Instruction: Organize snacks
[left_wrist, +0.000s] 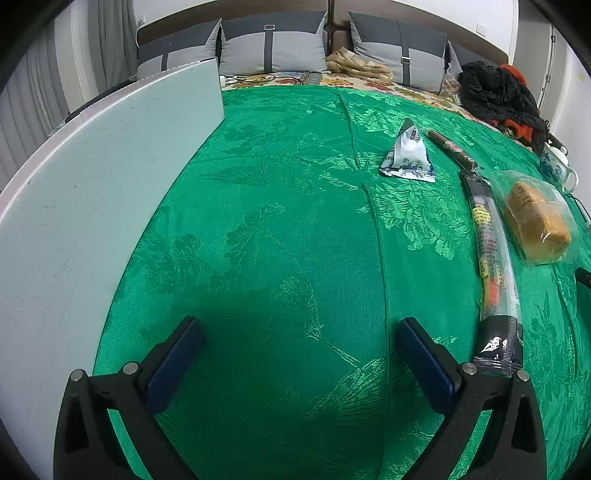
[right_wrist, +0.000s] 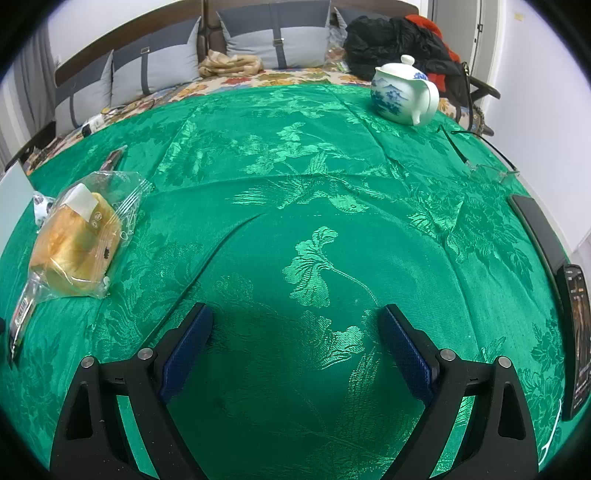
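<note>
My left gripper (left_wrist: 299, 332) is open and empty above the green tablecloth (left_wrist: 277, 221). To its right lie a long black snack stick pack (left_wrist: 491, 266), a bagged bread loaf (left_wrist: 535, 218), a white-blue triangular pouch (left_wrist: 408, 157) and a dark brown stick snack (left_wrist: 452, 149). A white board (left_wrist: 99, 192) lies at the left. My right gripper (right_wrist: 295, 321) is open and empty above bare cloth (right_wrist: 314, 221). The bread loaf (right_wrist: 79, 243) sits to its left, with the stick pack's end (right_wrist: 22, 314) beside it.
A white-blue teapot (right_wrist: 402, 92) stands at the far right. Glasses (right_wrist: 484, 162), a dark flat object (right_wrist: 535, 229) and a phone (right_wrist: 576, 339) lie along the right edge. Cushions (left_wrist: 273, 44), a beige cloth (left_wrist: 358, 64) and black-red clothes (left_wrist: 498, 96) sit behind the table.
</note>
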